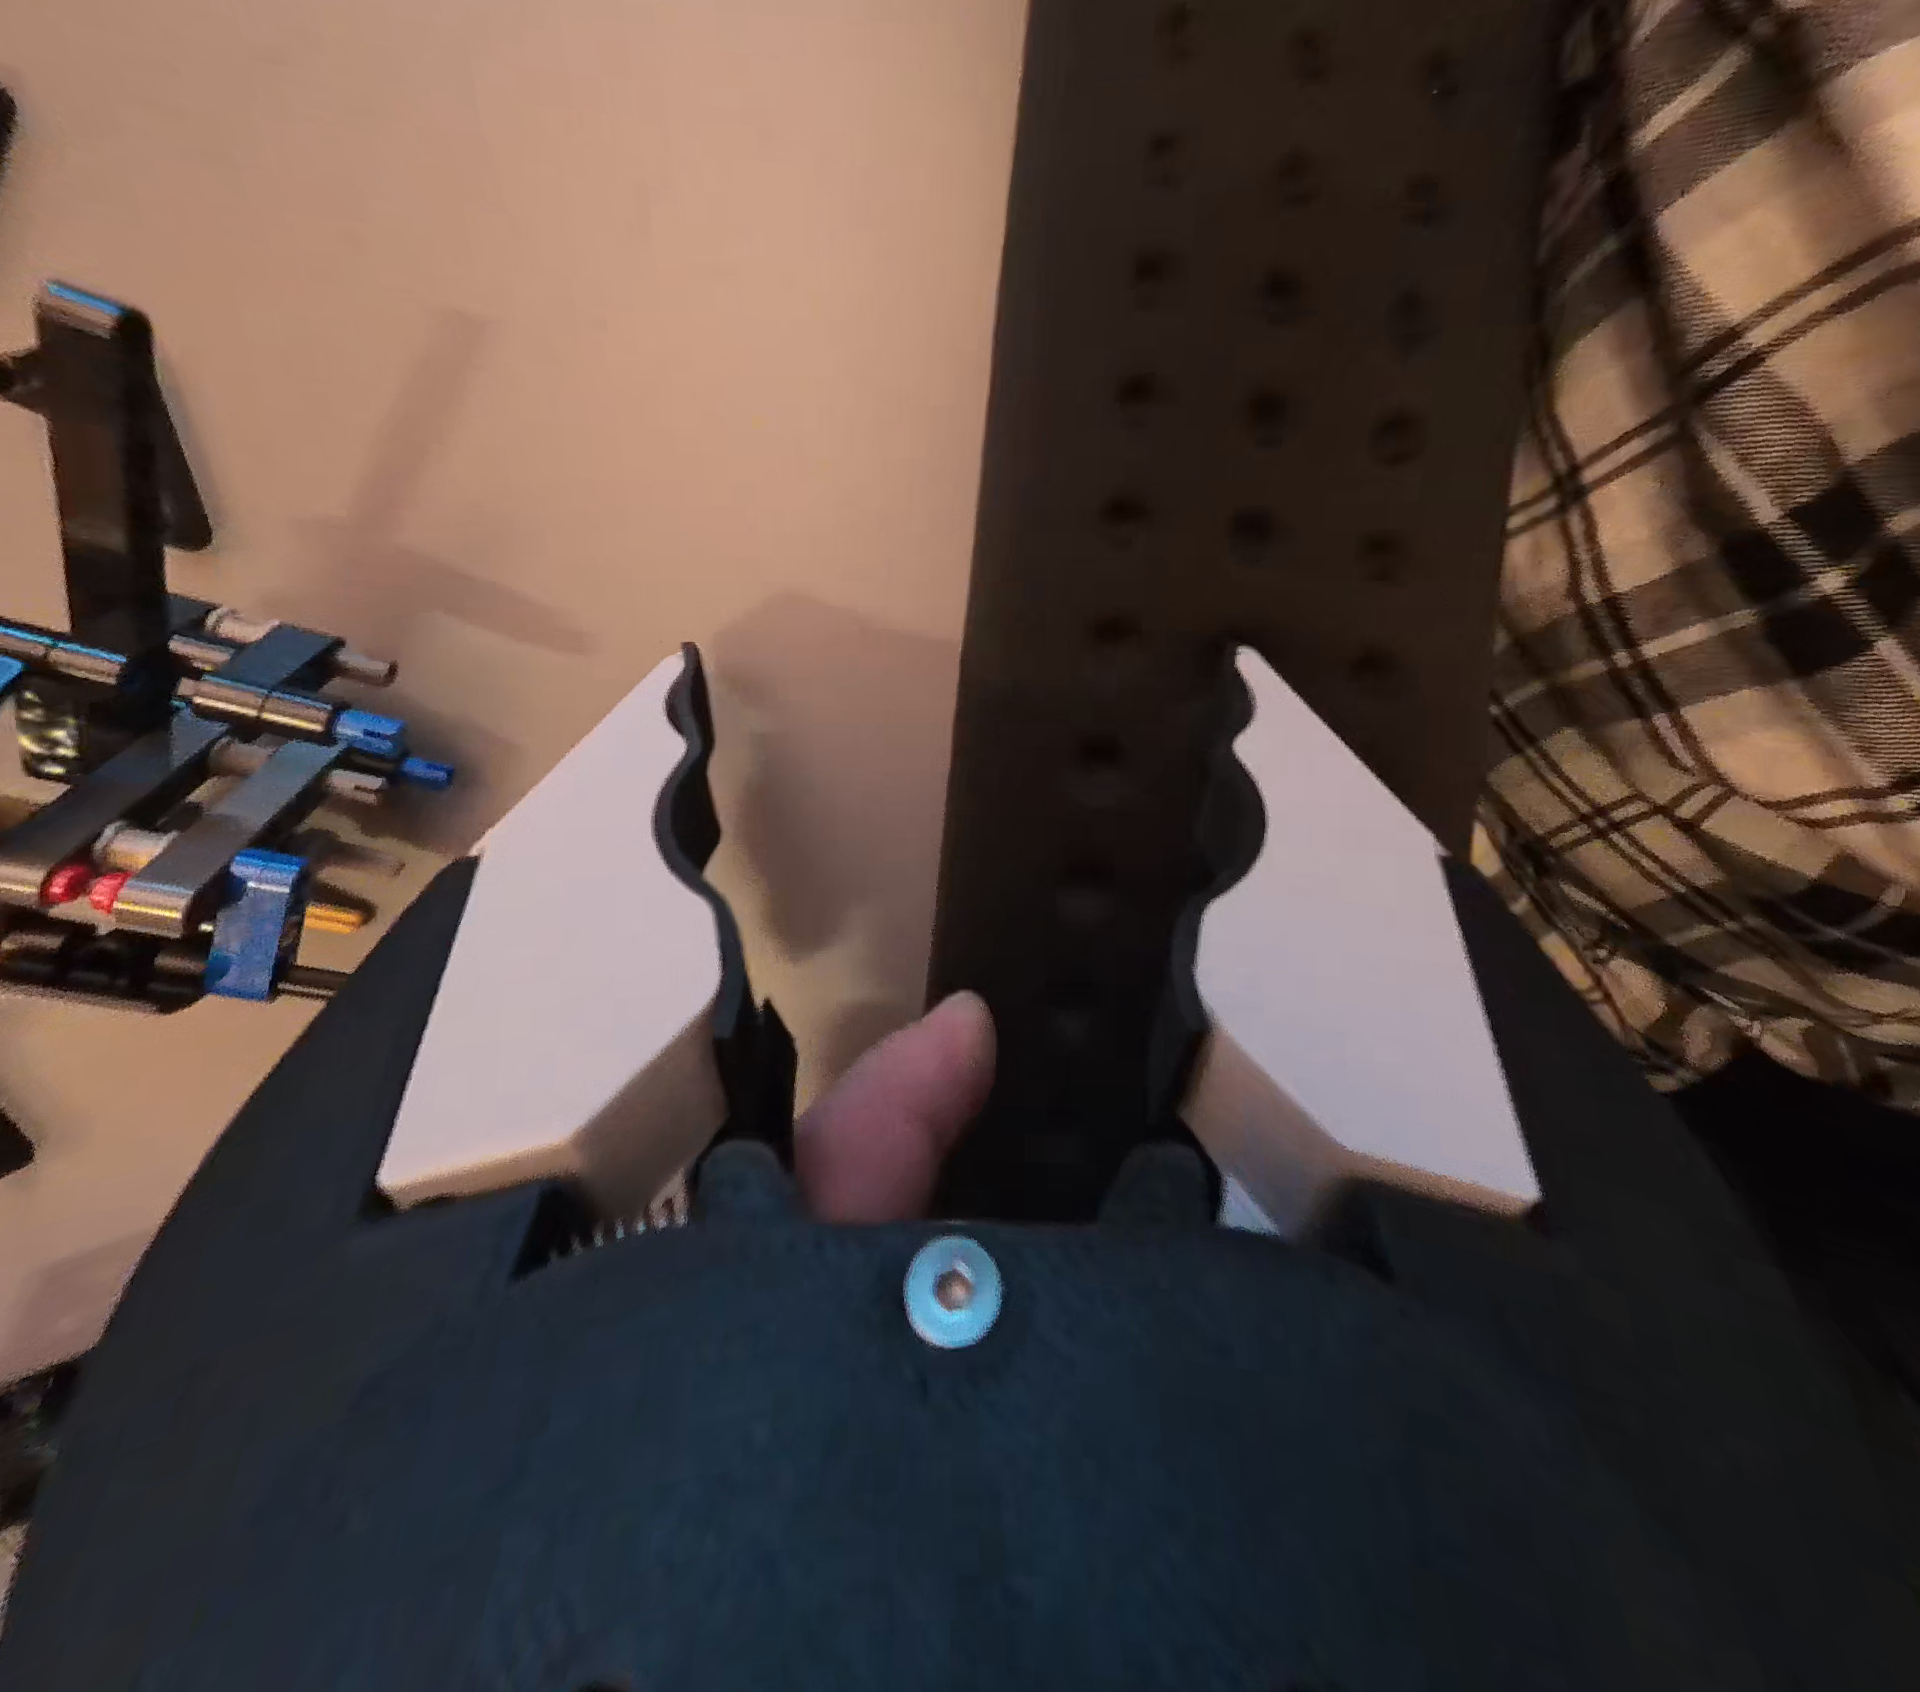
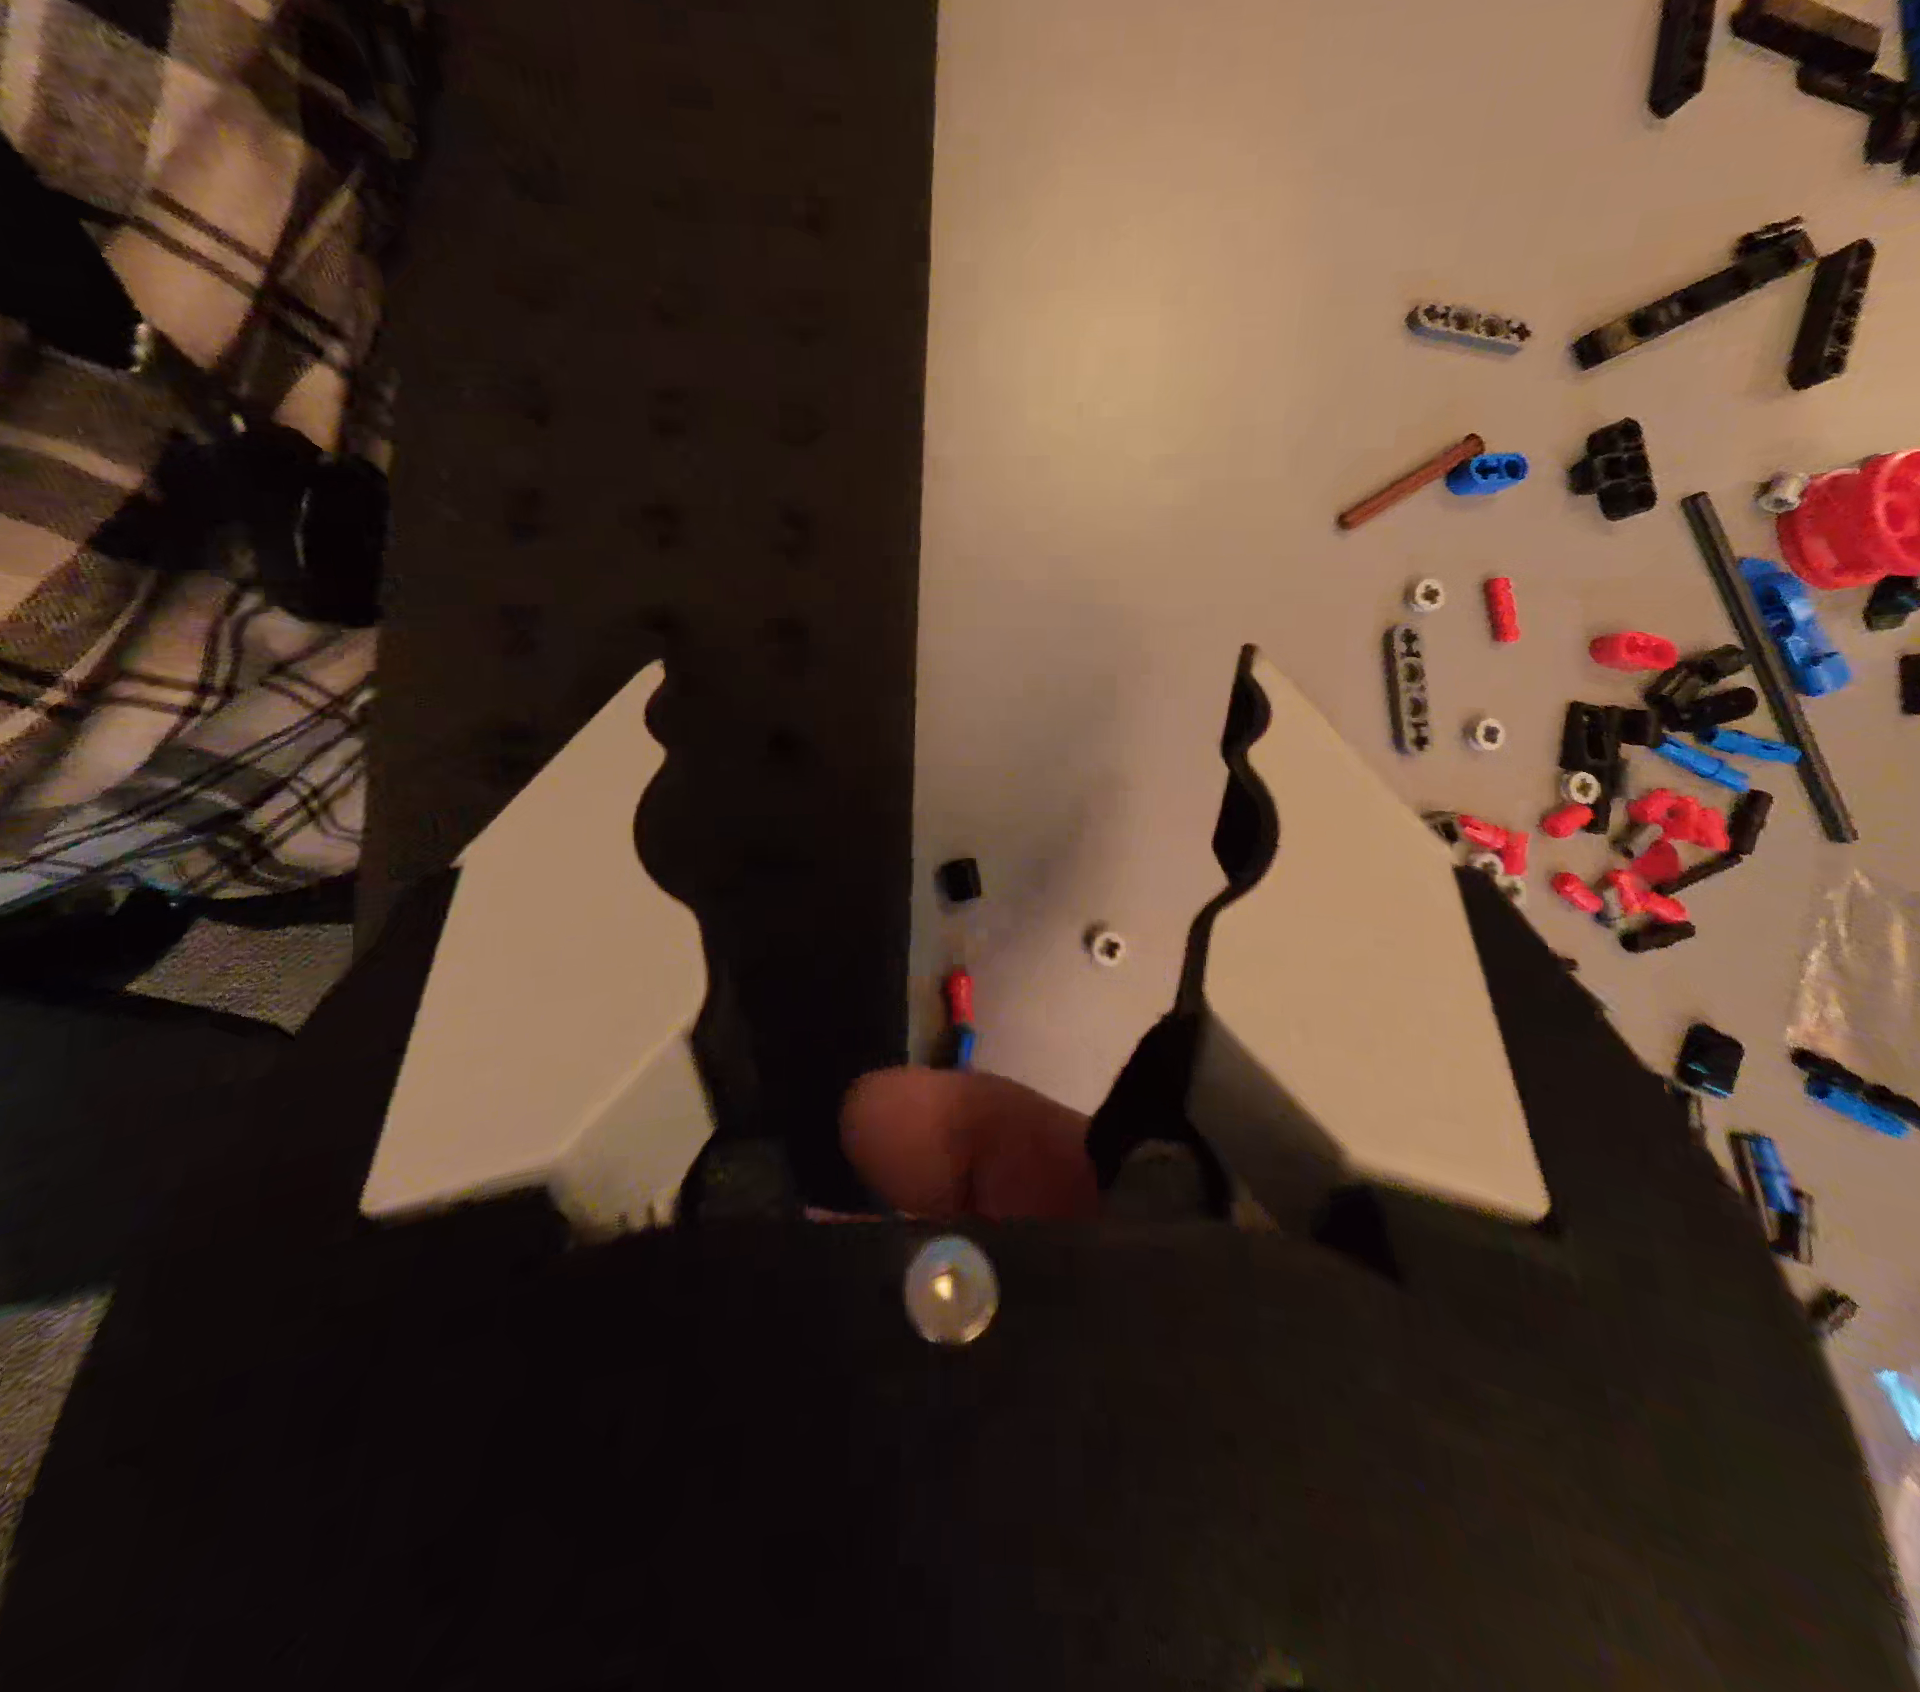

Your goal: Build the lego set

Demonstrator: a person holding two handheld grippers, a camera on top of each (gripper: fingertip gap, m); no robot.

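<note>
A pale desk with a dark perforated edge strip lies under warm dim light. Both grippers' jaws gape empty. The left view shows the half-built lego assembly; the right, scattered loose lego pieces

plenty of bare table straight ahead of the right gripper, jaws wide apart and nothing between them. the clutter starts off to its right: a dense scatter of red, blue and black lego pieces, a long black axle lying slantwise and a red wheel hub. on the left side, the half-built lego assembly blocks the table's left part. the perforated dark strip and a plaid-sleeved person close off the near edge.
</note>
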